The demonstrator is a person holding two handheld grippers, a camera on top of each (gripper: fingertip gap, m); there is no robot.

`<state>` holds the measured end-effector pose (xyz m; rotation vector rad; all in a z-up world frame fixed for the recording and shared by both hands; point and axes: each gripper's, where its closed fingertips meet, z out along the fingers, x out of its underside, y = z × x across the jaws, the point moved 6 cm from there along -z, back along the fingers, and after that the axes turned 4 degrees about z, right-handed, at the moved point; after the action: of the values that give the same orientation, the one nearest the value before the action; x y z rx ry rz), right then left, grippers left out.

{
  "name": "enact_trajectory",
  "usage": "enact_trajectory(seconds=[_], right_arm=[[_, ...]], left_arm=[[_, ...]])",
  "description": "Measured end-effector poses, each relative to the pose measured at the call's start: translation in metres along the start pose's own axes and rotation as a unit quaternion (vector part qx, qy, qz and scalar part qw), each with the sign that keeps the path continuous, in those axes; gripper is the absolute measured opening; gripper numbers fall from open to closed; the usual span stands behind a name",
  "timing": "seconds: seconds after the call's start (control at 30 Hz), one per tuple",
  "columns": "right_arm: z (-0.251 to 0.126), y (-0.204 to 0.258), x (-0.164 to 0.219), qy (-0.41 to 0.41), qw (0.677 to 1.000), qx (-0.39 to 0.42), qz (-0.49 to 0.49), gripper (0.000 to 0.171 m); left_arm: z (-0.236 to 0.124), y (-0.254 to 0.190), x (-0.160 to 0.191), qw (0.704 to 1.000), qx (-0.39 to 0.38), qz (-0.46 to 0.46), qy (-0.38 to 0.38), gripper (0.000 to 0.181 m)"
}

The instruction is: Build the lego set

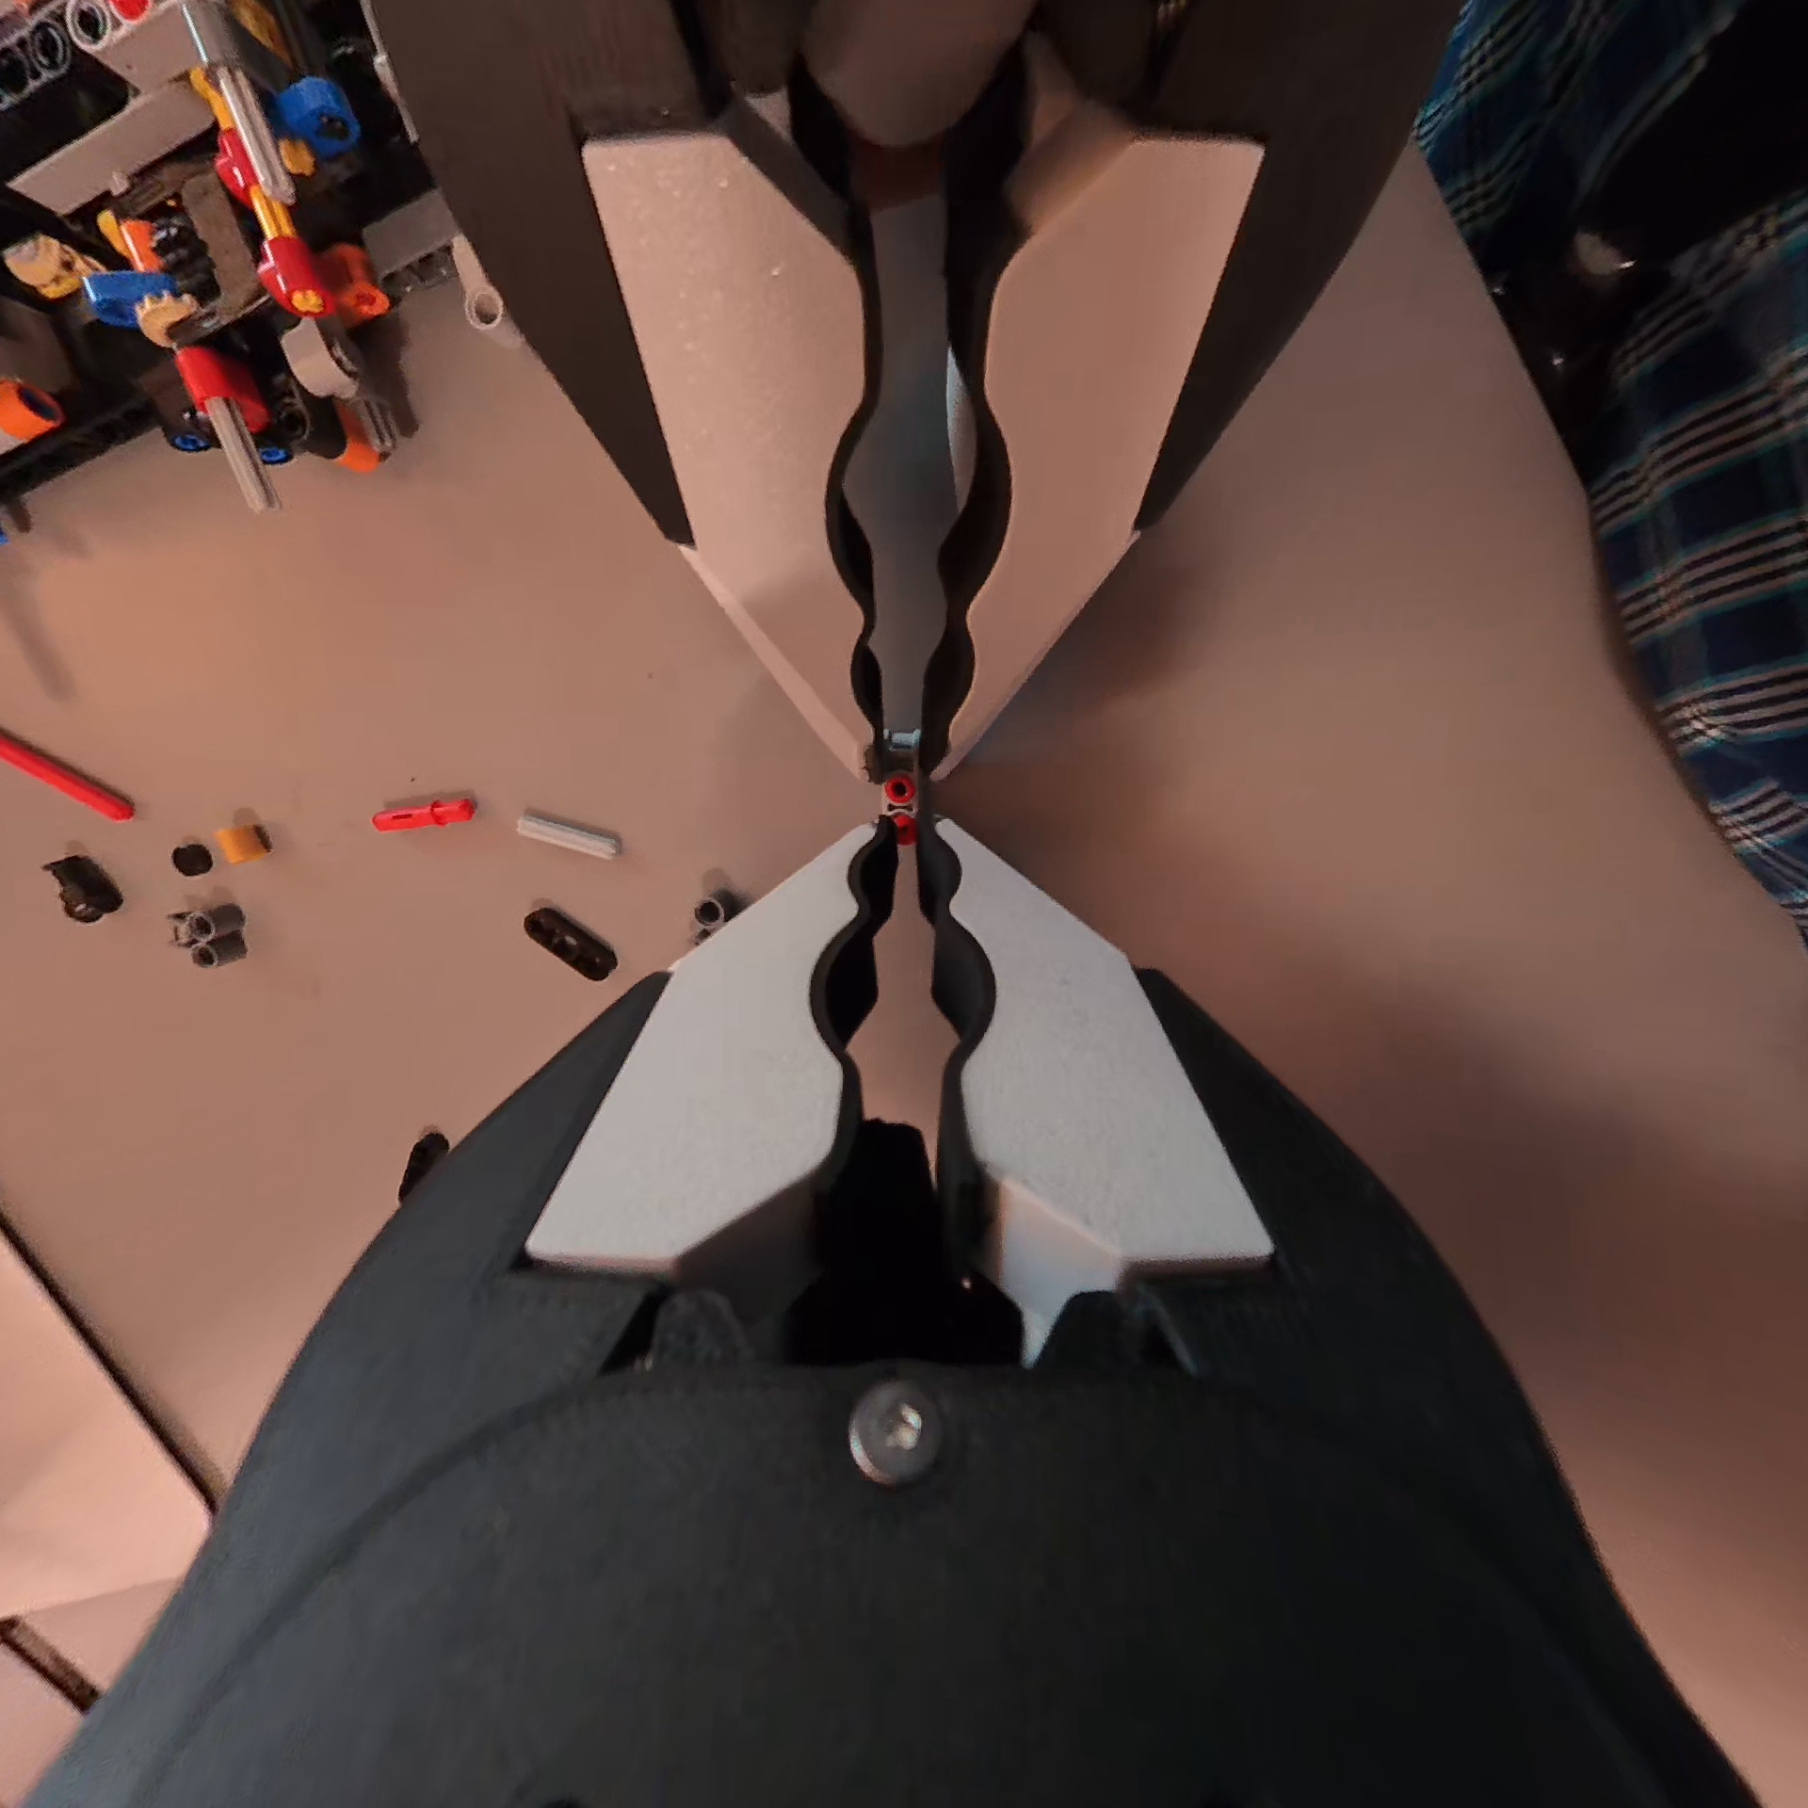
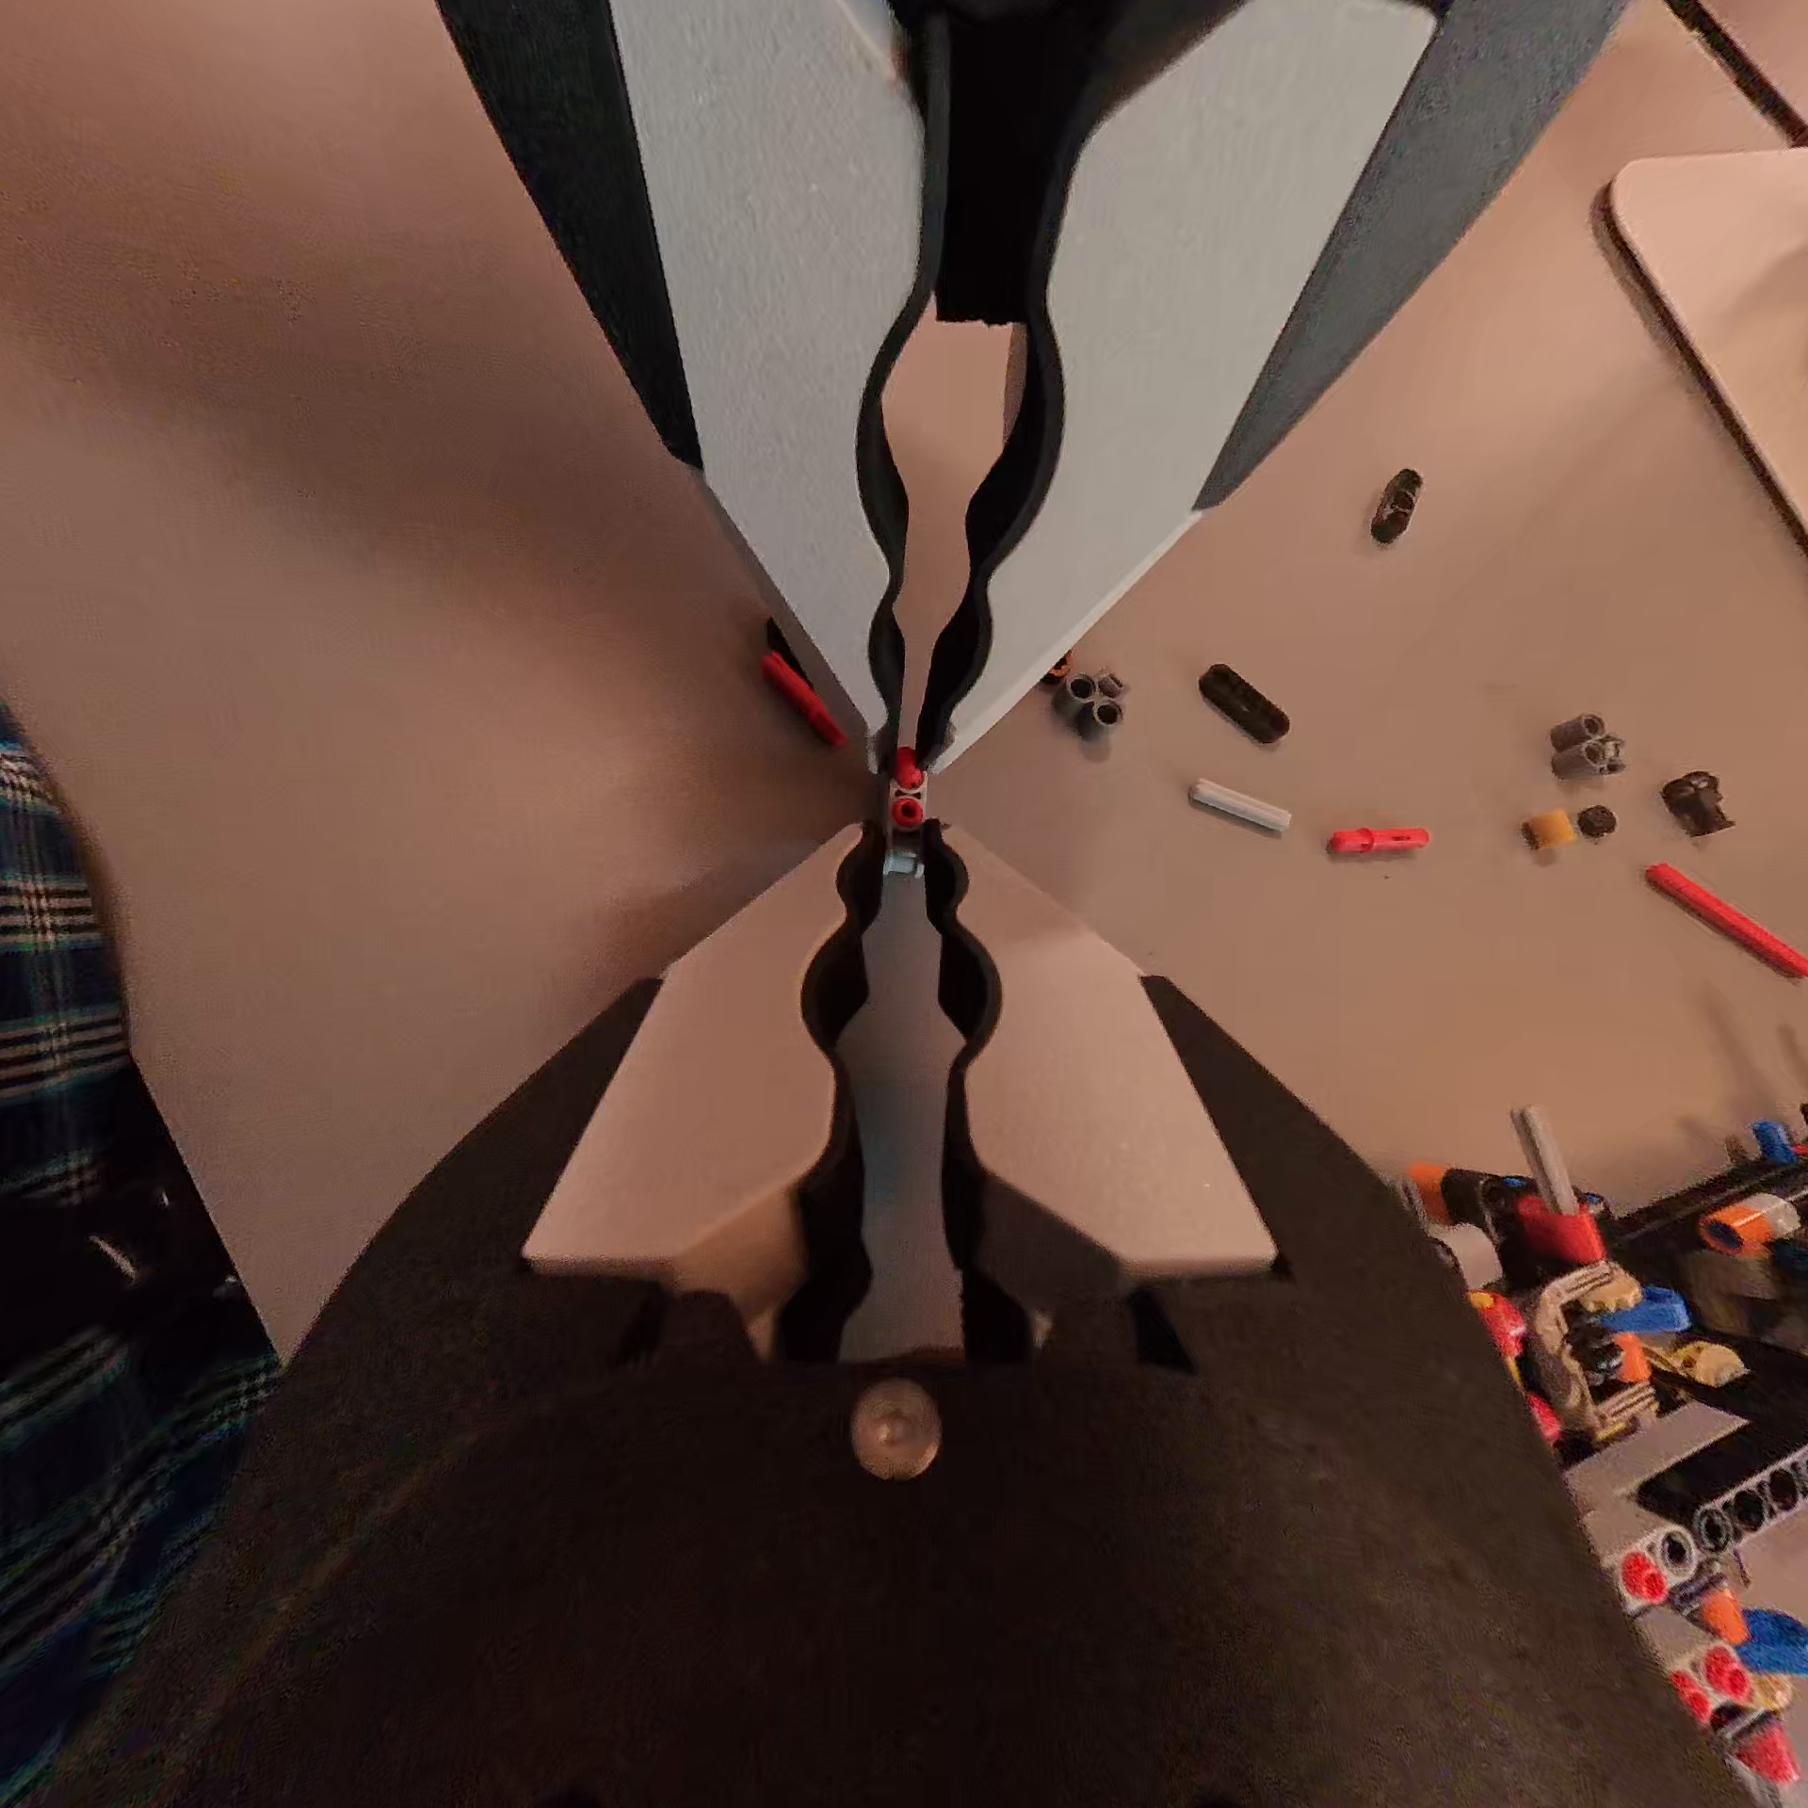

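The two grippers are meeting tip to tip above the bench (image 1: pixel 1272 881), pointing straight at each other so that each wrist view is looking down its own fingers into the other's.

The left gripper (image 1: pixel 905 830) is reaching forward from the bottom of its view, its fingers (image 1: pixel 763 1027) drawn nearly together and pinching a small red pin (image 1: pixel 904 830) at their very tips. The right gripper (image 2: pixel 905 849) is coming in the same way from the opposite side, its fingers (image 2: pixel 1057 1076) narrowed onto a small grey connector piece (image 2: pixel 902 861), which is holding a second red pin (image 2: pixel 909 811) in its hole. The red pin in the left gripper is sitting against the end of that grey piece; whether it is already seated in it is too small to tell.

Both tools are hanging level and clear of the bench surface. Loose parts are lying well off to the side: a grey axle (image 1: pixel 568 835), a red axle pin (image 1: pixel 424 813), a black beam (image 1: pixel 569 942), a long red axle (image 1: pixel 65 778) and a few small dark connectors (image 1: pixel 208 932). The partly built lego model (image 1: pixel 225 254) is standing at the far corner in the left wrist view. A plaid sleeve (image 1: pixel 1702 489) is showing at the edge.
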<state>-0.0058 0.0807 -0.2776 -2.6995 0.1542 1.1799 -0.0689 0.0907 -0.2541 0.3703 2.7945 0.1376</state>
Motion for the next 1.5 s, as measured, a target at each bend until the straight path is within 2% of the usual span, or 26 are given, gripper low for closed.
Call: enact_trajectory(seconds=[0.43, 0.87, 1.33, 1.4, 1.5], right_arm=[[0.000, -0.001, 0.000, 0.000, 1.000, -0.009, 0.002, 0.005], [0.001, -0.002, 0.001, 0.000, 1.000, -0.013, 0.008, 0.005], [0.001, -0.002, 0.001, -0.002, 1.000, -0.014, 0.011, 0.006], [-0.002, -0.003, 0.000, -0.010, 1.000, -0.012, 0.020, 0.014], [-0.007, -0.003, 0.002, -0.017, 1.000, -0.007, 0.016, 0.016]], left_arm=[[-0.001, 0.006, 0.006, 0.997, 0.058, -0.040, -0.038, 0.003], [0.000, 0.010, 0.013, 0.989, 0.081, -0.107, -0.066, 0.003], [0.004, 0.006, 0.012, 0.994, 0.047, -0.081, -0.059, 0.003], [0.004, 0.006, 0.011, 0.994, 0.033, -0.085, -0.062, 0.003], [0.000, 0.006, 0.008, 0.992, 0.008, -0.094, -0.079, 0.005]])
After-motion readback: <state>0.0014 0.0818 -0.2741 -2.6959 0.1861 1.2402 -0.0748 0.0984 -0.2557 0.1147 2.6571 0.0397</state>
